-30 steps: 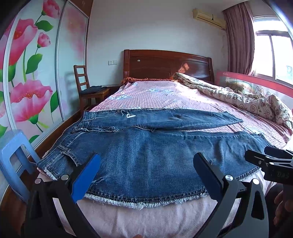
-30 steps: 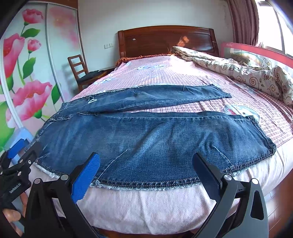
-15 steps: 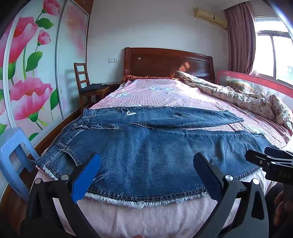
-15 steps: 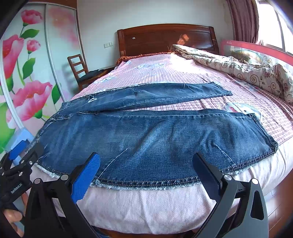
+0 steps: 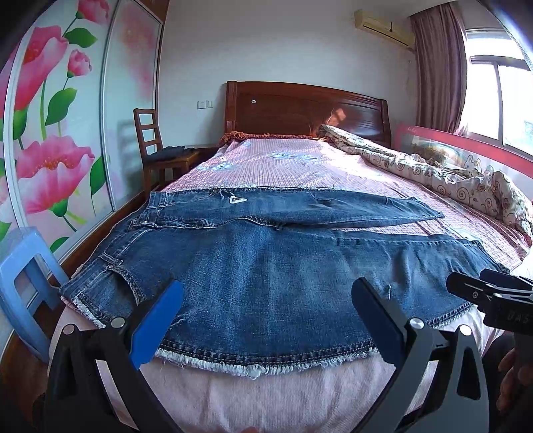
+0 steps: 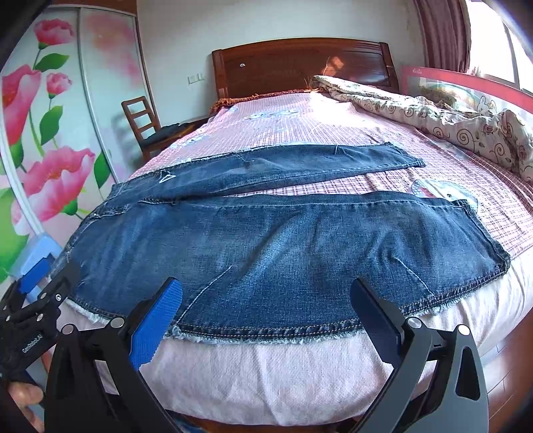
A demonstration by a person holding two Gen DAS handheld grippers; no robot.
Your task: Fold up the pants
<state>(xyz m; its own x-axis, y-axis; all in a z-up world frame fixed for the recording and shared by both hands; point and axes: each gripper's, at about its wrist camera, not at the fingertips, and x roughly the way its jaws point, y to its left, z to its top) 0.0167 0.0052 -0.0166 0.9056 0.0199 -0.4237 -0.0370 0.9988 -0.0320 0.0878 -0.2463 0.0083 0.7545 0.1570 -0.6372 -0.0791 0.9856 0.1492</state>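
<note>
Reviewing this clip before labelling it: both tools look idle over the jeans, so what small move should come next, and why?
Probably lower both tools onto the near frayed edge and pinch it. The jeans lie flat, legs apart, unfolded; the left tool and right tool hover open, holding nothing, just short of that edge.

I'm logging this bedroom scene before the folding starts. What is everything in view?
jeans: one, blue denim, spread flat across bed's near end
bed: one, pink checked sheet, wooden headboard
quilt: one, cream patterned, bunched on bed's right side
chair: one, brown wood, left of bed
stool: one, light blue plastic, near left
wardrobe: one, pink flower doors, left wall
air conditioner: one, high on wall
left tool: open, empty, above jeans' hem
right tool: open, empty
</note>
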